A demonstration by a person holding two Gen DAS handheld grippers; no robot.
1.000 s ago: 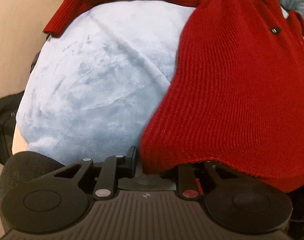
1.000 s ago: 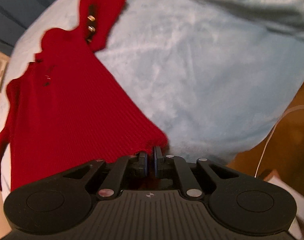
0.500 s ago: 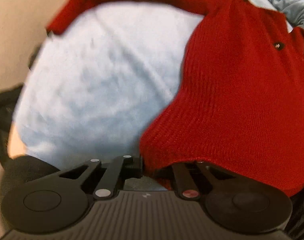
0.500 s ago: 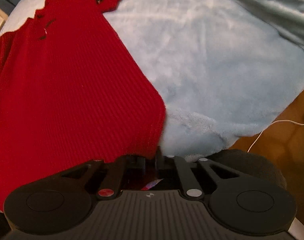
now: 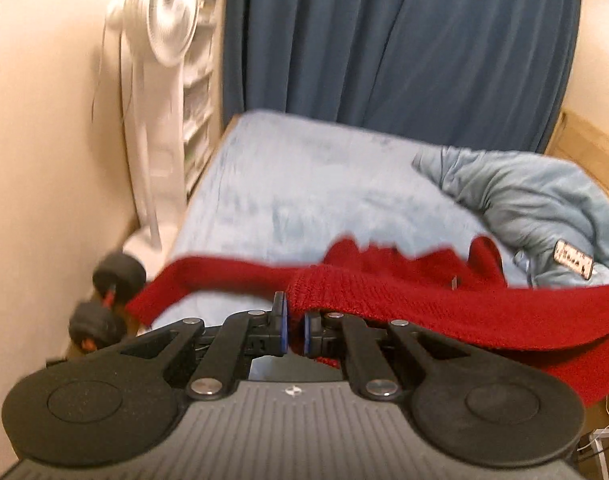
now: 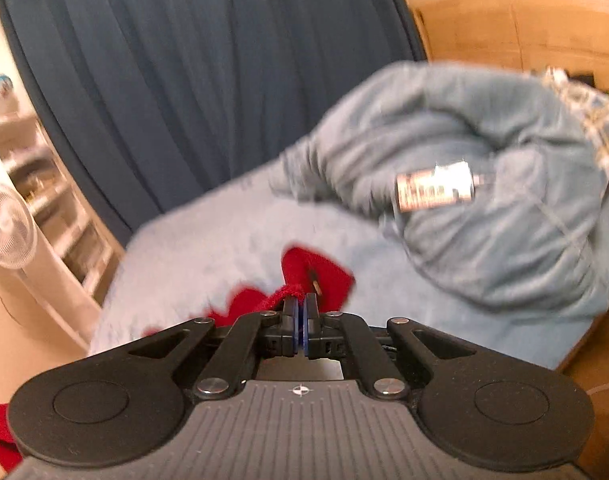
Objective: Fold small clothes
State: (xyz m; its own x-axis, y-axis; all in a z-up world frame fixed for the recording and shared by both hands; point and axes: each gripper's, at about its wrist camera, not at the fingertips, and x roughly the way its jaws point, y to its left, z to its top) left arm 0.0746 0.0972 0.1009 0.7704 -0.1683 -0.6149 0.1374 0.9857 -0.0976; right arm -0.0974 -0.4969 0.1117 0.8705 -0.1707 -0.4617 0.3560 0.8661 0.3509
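Note:
A red knit sweater lies on a light blue fleece blanket. My left gripper is shut on the sweater's hem corner, lifted off the blanket, with the knit draped over its right finger. My right gripper is shut on the other hem corner of the sweater, also raised. The sweater's far part, with a sleeve reaching left, still rests on the blanket.
A bunched grey-blue garment with a label lies at the far right of the bed. A white standing fan and a dark dumbbell stand to the left. A dark blue curtain hangs behind.
Both grippers have lifted the sweater's hem up off the blanket and tilted up, so the views now look across the bed toward the curtain.

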